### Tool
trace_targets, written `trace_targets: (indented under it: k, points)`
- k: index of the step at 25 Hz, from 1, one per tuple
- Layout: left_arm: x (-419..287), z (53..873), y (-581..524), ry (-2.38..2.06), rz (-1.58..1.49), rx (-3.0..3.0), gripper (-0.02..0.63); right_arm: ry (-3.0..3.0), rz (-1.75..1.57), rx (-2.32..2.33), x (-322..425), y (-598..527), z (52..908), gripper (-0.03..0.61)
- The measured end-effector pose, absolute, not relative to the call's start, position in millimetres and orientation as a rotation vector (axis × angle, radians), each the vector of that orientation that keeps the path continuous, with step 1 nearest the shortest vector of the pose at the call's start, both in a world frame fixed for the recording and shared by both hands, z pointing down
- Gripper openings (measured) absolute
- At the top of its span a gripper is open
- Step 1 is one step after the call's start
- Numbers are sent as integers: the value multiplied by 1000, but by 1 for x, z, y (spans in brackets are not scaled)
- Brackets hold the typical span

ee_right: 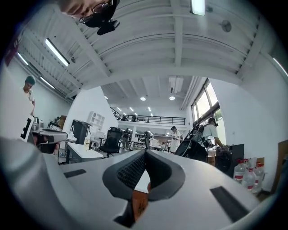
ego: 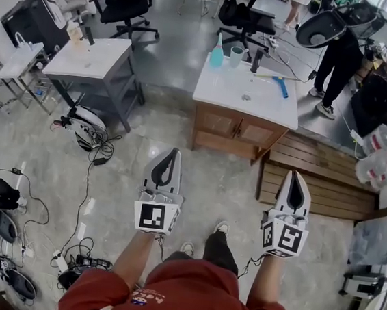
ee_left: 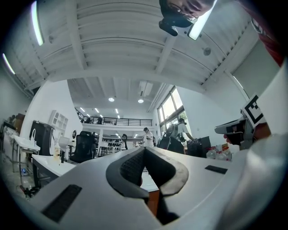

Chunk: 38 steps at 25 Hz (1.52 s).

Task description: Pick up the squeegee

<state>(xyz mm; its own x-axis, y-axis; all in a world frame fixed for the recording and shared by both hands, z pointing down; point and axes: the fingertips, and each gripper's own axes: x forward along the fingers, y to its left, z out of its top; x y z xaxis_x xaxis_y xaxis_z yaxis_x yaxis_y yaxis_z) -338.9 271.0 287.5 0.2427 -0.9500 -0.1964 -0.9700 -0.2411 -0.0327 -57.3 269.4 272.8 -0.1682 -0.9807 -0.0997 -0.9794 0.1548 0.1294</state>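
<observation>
Progress: nothing is picked up yet. I judge that I am only on the approach, with reach, grasp and lift all left.
Squeegee point(ego: 281, 86): one, blue-handled, lying flat on the white sink counter point(ego: 217, 93) at my one o'clock, near its far right corner and well apart from both tools.
Left gripper point(ego: 174, 154): jaws clenched together, nothing between them.
Right gripper point(ego: 296, 175): jaws pressed together too, empty.
Grippers: two, side by side over the floor, both pointing toward twelve o'clock.
Counter items: I count one teal bottle point(ego: 217, 52), one cup point(ego: 236, 55) and one dark faucet point(ego: 257, 60), at the squeegee's nine to ten o'clock.
Office chairs point(ego: 123, 2): two, at eleven and twelve o'clock.
</observation>
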Motion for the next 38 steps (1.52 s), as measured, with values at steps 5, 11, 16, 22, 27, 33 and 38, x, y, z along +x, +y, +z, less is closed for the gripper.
trace_targets:
  k: [5, 11, 16, 22, 27, 33, 38]
  points:
    - [-331, 276, 272, 1807, 227, -2328, 15, -2400, -296, 2033, -53, 266, 265, 8]
    - [-312, 278, 239, 1799, 219, -2327, 15, -2407, -289, 2052, -33, 231, 270, 8]
    - [-278, 290, 180, 1790, 164, -2351, 15, -2394, -226, 2080, 2, 177, 289, 8]
    - [-213, 311, 84, 1771, 97, -2398, 15, -2361, -107, 2123, 68, 85, 328, 8]
    - [-142, 315, -7, 1725, 50, -2415, 15, -2355, -29, 2143, 131, -4, 343, 8]
    - [-62, 317, -107, 1685, -1, -2473, 15, -2314, 15, 2158, 196, -94, 356, 8]
    - [-8, 322, -172, 1655, -18, -2504, 15, -2279, 45, 2189, 247, -150, 365, 8]
